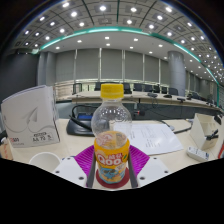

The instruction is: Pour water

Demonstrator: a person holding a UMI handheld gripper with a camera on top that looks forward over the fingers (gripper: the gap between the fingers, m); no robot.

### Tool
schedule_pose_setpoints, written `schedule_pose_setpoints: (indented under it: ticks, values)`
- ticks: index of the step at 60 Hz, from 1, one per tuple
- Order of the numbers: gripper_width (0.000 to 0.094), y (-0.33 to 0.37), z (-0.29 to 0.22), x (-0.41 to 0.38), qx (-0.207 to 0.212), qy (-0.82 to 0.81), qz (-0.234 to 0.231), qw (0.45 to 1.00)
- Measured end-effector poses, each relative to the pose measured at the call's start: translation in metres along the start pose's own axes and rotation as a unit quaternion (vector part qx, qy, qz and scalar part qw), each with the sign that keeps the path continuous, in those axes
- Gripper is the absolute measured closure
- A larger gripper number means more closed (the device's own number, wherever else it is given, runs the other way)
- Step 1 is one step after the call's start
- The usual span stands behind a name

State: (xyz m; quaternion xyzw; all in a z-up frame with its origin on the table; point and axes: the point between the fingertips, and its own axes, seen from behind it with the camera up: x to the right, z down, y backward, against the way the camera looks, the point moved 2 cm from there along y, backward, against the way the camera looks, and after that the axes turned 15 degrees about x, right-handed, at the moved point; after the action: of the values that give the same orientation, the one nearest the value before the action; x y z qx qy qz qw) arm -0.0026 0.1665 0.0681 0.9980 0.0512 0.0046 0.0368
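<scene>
A clear plastic bottle [112, 135] with a yellow cap and a yellow and orange label stands upright between my fingers. My gripper [112, 166] is shut on the bottle, its pink pads [87, 160] pressing the label on both sides. The bottle's base is hidden low between the fingers. A white cup [44, 160] stands on the table to the left of the fingers.
A pale table [60, 150] stretches ahead with papers [160, 137] lying to the right of the bottle. A white standing card [30, 117] is at the left. A white device [203, 135] sits at the right. Dark chairs [150, 92] line the far side.
</scene>
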Motion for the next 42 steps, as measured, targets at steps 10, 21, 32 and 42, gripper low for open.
schedule_pose_setpoints:
  ticks: [10,21,32,42]
  values:
    - [0.008,0.014,-0.003,0.008,-0.032,-0.01,0.018,0.999]
    - [0.0079,0.062,-0.035,0.008,-0.051,-0.001,0.042,0.998]
    - [0.0081,0.156,-0.079,-0.027,-0.093,-0.009,0.056,0.994]
    - [0.0082,0.268,-0.11,-0.067,-0.123,-0.007,0.074,0.99]
